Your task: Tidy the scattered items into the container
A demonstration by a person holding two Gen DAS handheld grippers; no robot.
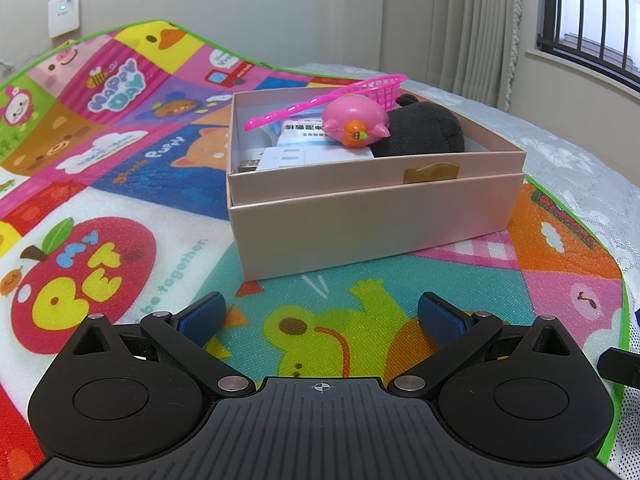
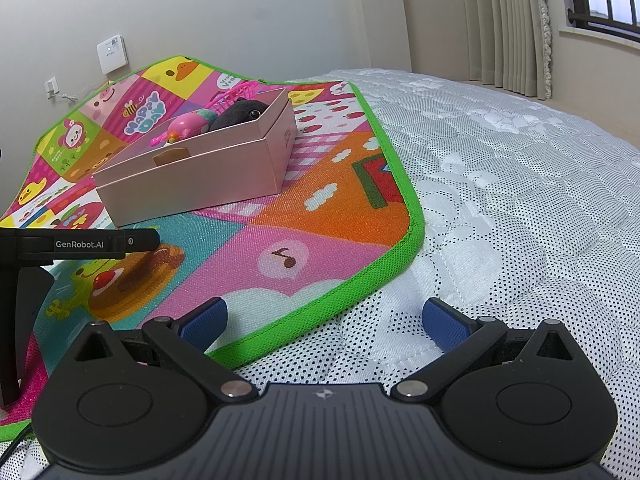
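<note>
A bright cartoon play mat (image 1: 120,208) with a green border lies on a white quilted bed (image 2: 500,184); beige curtains (image 2: 512,24) hang beside a barred window (image 1: 592,12)

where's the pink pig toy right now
In the left wrist view, the pink pig toy lies inside the pink box, against the black plush and under the pink net.

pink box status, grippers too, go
Left gripper and right gripper open, empty. Pink box holds pig toy, net, black plush. Mat clear.
</note>
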